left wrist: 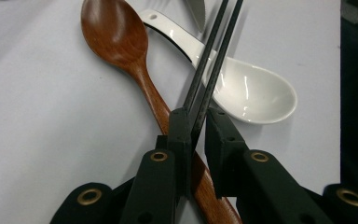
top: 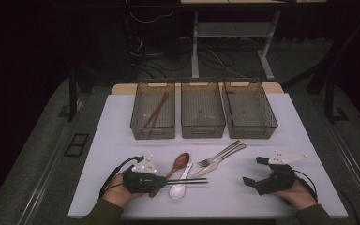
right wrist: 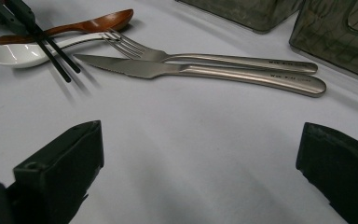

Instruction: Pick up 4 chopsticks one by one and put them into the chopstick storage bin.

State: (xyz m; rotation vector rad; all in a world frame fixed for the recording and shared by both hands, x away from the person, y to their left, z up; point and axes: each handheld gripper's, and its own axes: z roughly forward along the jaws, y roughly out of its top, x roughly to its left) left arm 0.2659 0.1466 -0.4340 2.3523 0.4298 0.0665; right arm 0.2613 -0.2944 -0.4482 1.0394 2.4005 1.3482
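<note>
My left gripper (top: pixel 165 180) is shut on a pair of black chopsticks (top: pixel 187 180) near the table's front left. In the left gripper view the jaws (left wrist: pixel 196 121) pinch the two sticks (left wrist: pixel 209 60) at their near end. The sticks cross over a brown wooden spoon (left wrist: pixel 116 32) and a white ceramic spoon (left wrist: pixel 256 93). In the right gripper view the chopsticks (right wrist: pixel 56 56) hang just above the cloth and cast a shadow. My right gripper (top: pixel 254 170) rests at the front right, wide open with nothing between its jaws (right wrist: pixel 200 154).
A steel fork (top: pixel 220 154) and knife (top: pixel 218 164) lie side by side in the middle of the white table (top: pixel 122 140). Three wire baskets stand in a row behind: the left basket (top: pixel 153 132) holds brown chopsticks (top: pixel 155 111), beside the middle basket (top: pixel 203 131) and right basket (top: pixel 253 131).
</note>
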